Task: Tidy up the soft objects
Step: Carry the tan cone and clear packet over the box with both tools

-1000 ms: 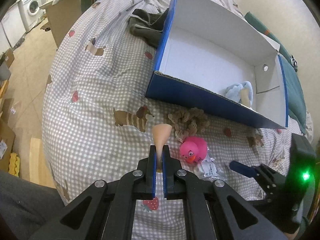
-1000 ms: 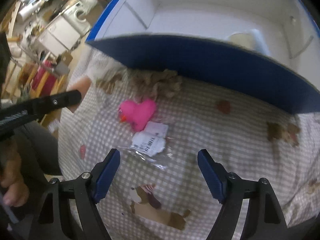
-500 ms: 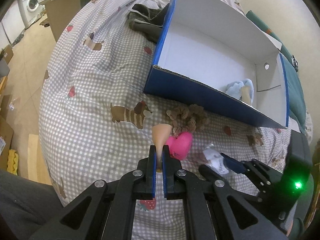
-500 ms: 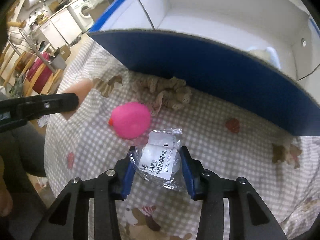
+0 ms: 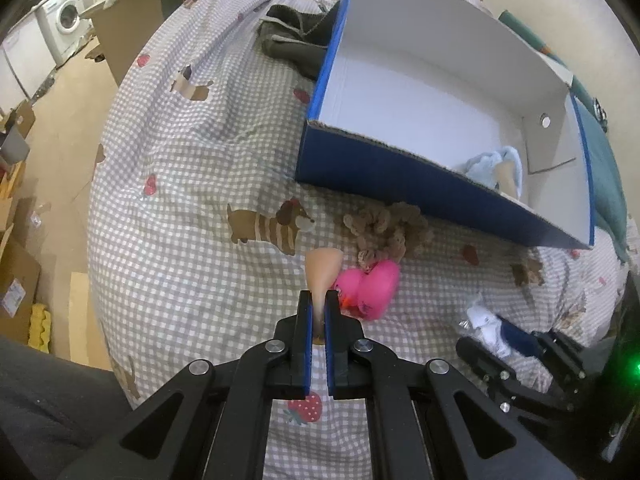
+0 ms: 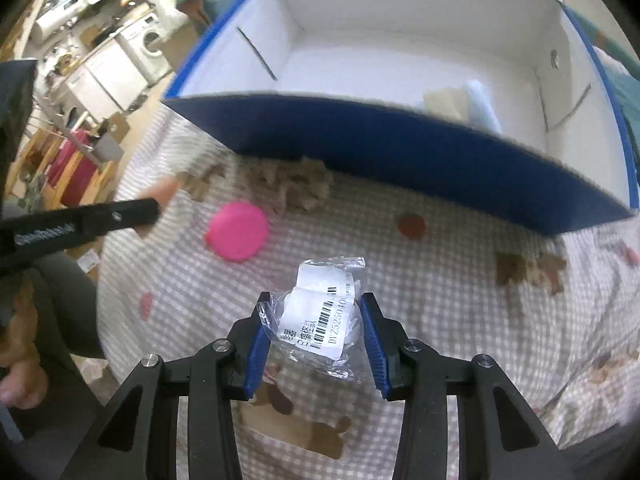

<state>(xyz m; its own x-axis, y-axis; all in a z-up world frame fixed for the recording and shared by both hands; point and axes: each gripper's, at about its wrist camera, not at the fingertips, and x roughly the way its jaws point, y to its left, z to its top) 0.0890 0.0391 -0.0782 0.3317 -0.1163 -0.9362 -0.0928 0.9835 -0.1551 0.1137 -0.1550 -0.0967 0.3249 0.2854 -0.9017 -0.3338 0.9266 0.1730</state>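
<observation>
My left gripper (image 5: 314, 298) is shut on a beige cone-shaped soft piece (image 5: 322, 270), held just above the checked bedspread. Right beside it lies a pink rubber duck (image 5: 370, 288) (image 6: 237, 231), with a brown knitted scrunchie (image 5: 386, 228) (image 6: 292, 184) behind it. My right gripper (image 6: 316, 308) is shut on a clear plastic bag with a white barcode label (image 6: 320, 312), lifted a little off the bed; the same bag (image 5: 486, 320) shows at the lower right of the left wrist view. The blue box (image 5: 400, 172) (image 6: 400, 148) with a white inside holds a light blue soft item (image 5: 498, 164).
A dark green garment (image 5: 296, 40) lies behind the box's far left corner. The bed edge drops to a floor with cardboard boxes (image 5: 16, 280) and a washing machine (image 5: 66, 20) at the left. A person's hand (image 6: 24, 376) shows at the lower left.
My right gripper closed on the plastic bag and lifted it slightly off the bed. The pink duck rolled over toward the left gripper. My left gripper kept its hold and barely moved.
</observation>
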